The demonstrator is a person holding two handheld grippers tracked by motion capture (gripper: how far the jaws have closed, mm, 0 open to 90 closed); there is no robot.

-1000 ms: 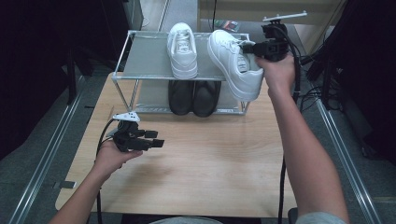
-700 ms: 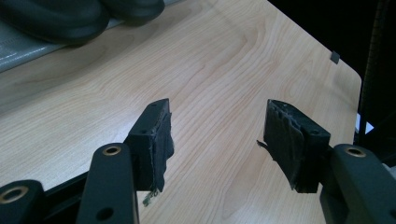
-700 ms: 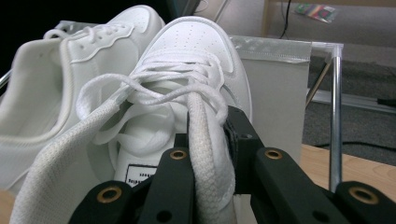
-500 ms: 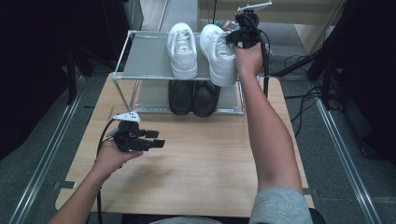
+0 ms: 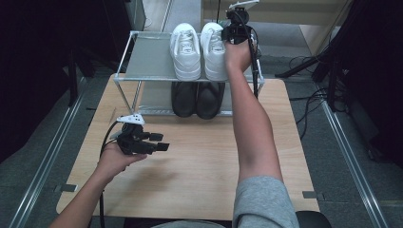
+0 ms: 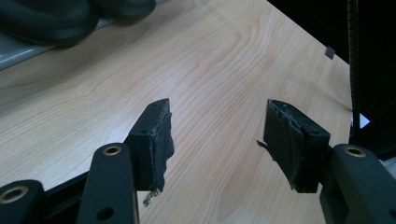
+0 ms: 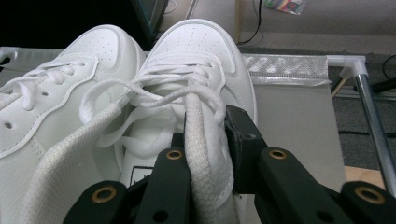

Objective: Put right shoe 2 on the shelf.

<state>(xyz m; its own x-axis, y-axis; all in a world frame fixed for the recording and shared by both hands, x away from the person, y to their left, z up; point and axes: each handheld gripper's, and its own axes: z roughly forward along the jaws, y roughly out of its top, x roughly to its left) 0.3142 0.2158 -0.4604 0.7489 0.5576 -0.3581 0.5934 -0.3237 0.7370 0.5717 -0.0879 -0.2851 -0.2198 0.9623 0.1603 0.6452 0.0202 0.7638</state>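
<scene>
The collar wall of the right shoe (image 7: pixel 196 65) is pinched between the pads (image 7: pixel 243 135) of the right gripper (image 7: pixel 208 140) — though the jaws have just been easing apart, so the grip looks about to be let go. The shoe is gripped by its collar, probably because that is the one thin edge that fits between narrow jaws. It is set on the top shelf of the rack (image 5: pixel 147 59), toward the shelf's right edge, touching its twin, the left shoe (image 5: pixel 185 50), toes pointing to the far edge; the pair is lined up parallel, as a tidy rack wants it. Below, on the lower shelf, black shoes (image 5: pixel 197 97) are parked the same way.

The left gripper (image 5: pixel 161 146) is held idle low over the table (image 5: pixel 199 156) near its left edge, jaws spread with nothing between them — kept out of the way, it seems.

The table is pale wood grain, bare in front of the rack, which sits at its far edge. Around it: grey floor, metal rails either side, cables (image 5: pixel 304 64) trailing at the right, dark surroundings.
</scene>
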